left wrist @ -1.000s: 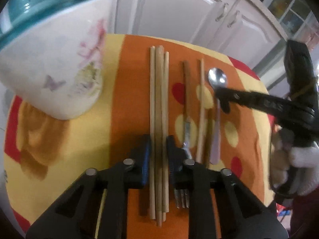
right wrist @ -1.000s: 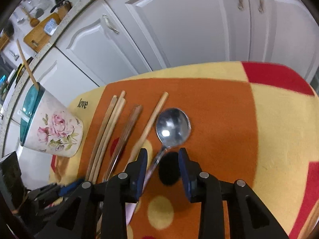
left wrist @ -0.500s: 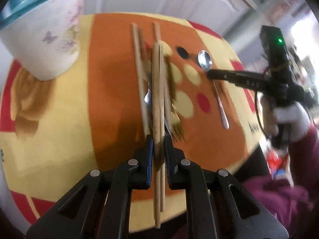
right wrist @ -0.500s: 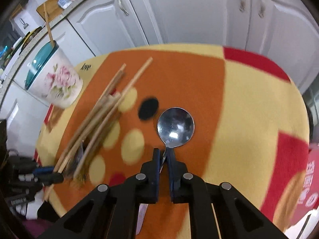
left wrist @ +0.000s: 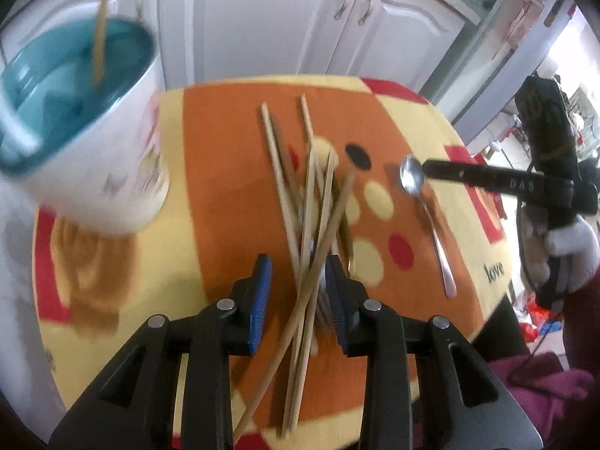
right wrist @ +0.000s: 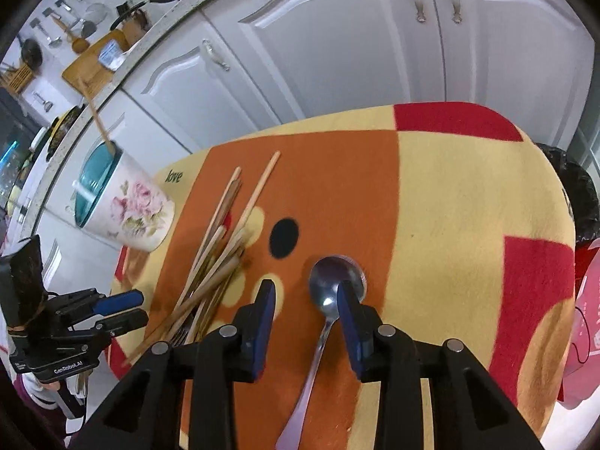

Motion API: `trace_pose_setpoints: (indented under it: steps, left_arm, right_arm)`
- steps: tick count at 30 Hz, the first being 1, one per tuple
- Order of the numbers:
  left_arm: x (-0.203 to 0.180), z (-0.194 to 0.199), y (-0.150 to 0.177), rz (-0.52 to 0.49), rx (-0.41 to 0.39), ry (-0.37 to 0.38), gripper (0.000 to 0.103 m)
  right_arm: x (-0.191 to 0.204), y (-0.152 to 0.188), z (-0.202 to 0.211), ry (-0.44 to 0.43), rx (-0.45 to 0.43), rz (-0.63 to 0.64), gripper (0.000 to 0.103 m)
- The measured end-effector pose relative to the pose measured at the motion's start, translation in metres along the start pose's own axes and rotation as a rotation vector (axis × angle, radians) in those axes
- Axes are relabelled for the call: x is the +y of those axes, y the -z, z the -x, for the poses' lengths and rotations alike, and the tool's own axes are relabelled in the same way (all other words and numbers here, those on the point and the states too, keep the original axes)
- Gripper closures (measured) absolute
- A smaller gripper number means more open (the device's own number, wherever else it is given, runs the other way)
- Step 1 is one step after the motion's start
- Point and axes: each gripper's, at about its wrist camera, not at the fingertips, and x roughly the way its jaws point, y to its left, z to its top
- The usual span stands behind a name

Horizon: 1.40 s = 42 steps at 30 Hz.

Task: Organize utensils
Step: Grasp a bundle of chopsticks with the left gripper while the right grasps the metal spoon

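Note:
Several wooden chopsticks [left wrist: 311, 225] lie loosely crossed over a fork on the orange and yellow cloth [left wrist: 225, 172]; they also show in the right wrist view [right wrist: 221, 247]. My left gripper [left wrist: 298, 285] is open just above their near ends, holding nothing. A metal spoon [right wrist: 330, 300] lies flat on the cloth; it also shows in the left wrist view [left wrist: 423, 210]. My right gripper [right wrist: 305, 300] is open around the spoon's neck. A floral cup [left wrist: 86, 142] with a teal inside holds one chopstick at the left.
White cabinet doors [right wrist: 337, 52] stand behind the table. The cloth's edge drops off at the near and right sides. A black bin [right wrist: 577, 195] stands at the far right. The other gripper and a gloved hand [left wrist: 570, 240] show at the right in the left wrist view.
Both grippers have opened. The left let go of the chopsticks, which now lie scattered and crossed. The right let go of the spoon, which lies on the cloth.

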Motion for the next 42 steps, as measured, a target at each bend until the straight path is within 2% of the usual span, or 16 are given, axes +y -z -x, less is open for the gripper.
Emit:
trace_pose_setpoints:
  steps: [4, 10, 13, 17, 19, 27, 30, 32, 35, 38, 42]
  left_arm:
    - [-0.006, -0.019, -0.026, 0.017, 0.005, 0.014, 0.075]
    - [-0.014, -0.049, -0.054, -0.016, 0.037, -0.025, 0.076]
    - [-0.018, -0.061, -0.059, -0.052, 0.071, -0.063, 0.078]
    - [-0.018, -0.065, -0.065, -0.075, 0.072, -0.085, 0.080]
    - [-0.018, -0.067, -0.068, -0.089, 0.075, -0.102, 0.085]
    - [-0.030, -0.064, -0.071, -0.172, 0.064, -0.128, 0.087]
    - [-0.034, -0.068, -0.069, -0.196, 0.082, -0.135, 0.087]
    - [-0.035, -0.072, -0.069, -0.213, 0.087, -0.162, 0.088]
    - [-0.032, -0.074, -0.070, -0.199, 0.102, -0.140, 0.097]
    - [-0.030, -0.066, -0.069, -0.192, 0.078, -0.129, 0.099]
    - [-0.020, -0.038, -0.072, -0.155, 0.009, -0.108, 0.099]
  right_arm:
    - [-0.012, -0.002, -0.002, 0.015, -0.006, -0.035, 0.071]
    - [-0.025, -0.003, 0.000, 0.006, -0.015, -0.050, 0.071]
    - [-0.028, -0.007, -0.003, -0.001, -0.012, -0.040, 0.071]
    - [-0.032, -0.011, -0.011, -0.031, 0.008, -0.033, 0.071]
    - [-0.035, -0.012, -0.019, -0.042, 0.027, -0.032, 0.071]
    - [-0.031, -0.015, -0.024, -0.051, 0.033, 0.009, 0.071]
    - [-0.030, -0.014, -0.026, -0.050, 0.036, 0.022, 0.078]
    - [-0.028, -0.012, -0.026, -0.038, 0.036, 0.038, 0.089]
    - [-0.027, -0.010, -0.025, -0.035, 0.032, 0.058, 0.098]
    - [-0.026, -0.011, -0.015, -0.031, 0.006, 0.068, 0.101]
    - [-0.022, -0.015, -0.005, -0.030, -0.013, 0.085, 0.101]
